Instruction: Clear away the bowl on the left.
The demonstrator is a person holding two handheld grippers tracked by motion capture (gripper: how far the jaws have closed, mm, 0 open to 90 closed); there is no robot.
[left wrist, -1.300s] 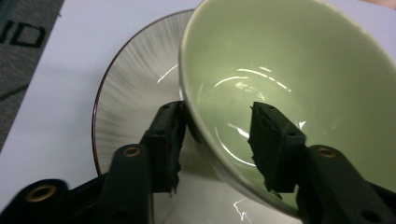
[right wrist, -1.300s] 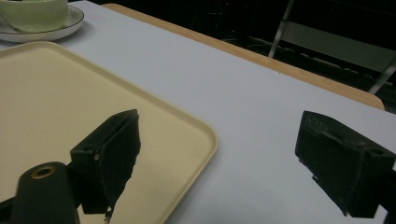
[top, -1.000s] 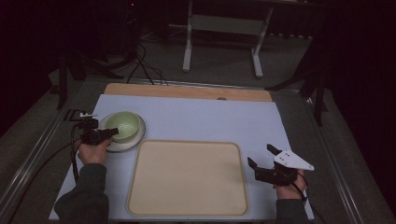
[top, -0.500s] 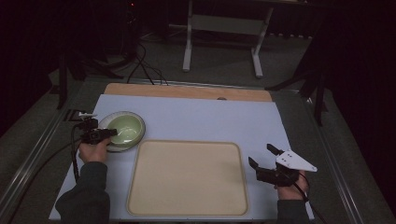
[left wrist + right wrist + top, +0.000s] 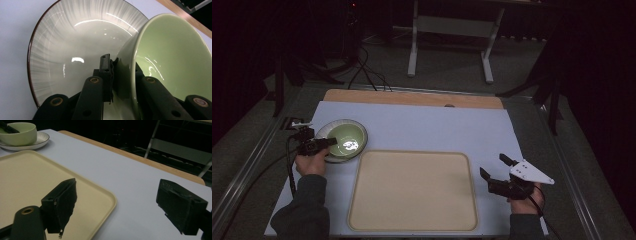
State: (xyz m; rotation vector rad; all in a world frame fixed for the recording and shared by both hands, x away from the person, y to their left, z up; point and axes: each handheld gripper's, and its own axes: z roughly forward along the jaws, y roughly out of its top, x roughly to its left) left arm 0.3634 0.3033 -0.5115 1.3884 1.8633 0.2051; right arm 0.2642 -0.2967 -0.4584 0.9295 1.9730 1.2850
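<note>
Since the earlier frames the left hand-held gripper [image 5: 328,142] has closed its jaws on the rim of the green bowl [image 5: 348,141], while both hands have kept their places; in the left gripper view one jaw sits against the outer wall of the bowl [image 5: 172,62] and the other inside it, the rim pinched between them. The bowl rests on a pale striped plate [image 5: 326,130] with a dark edge, at the left of the bench [image 5: 422,125], and the plate's glazed surface [image 5: 75,45] spreads out beyond the jaws. Just beside the plate, toward the person, lies a cream tray [image 5: 412,190] with rounded corners, bare on top. The right hand-held gripper [image 5: 494,172] hovers off the tray's right edge, well apart from the bowl, its jaws spread wide with nothing between them; its own view looks across the tray [image 5: 30,175] toward the bowl [image 5: 18,133] and plate [image 5: 40,141] in the far corner. Nothing stands between the bowl and the tray
</note>
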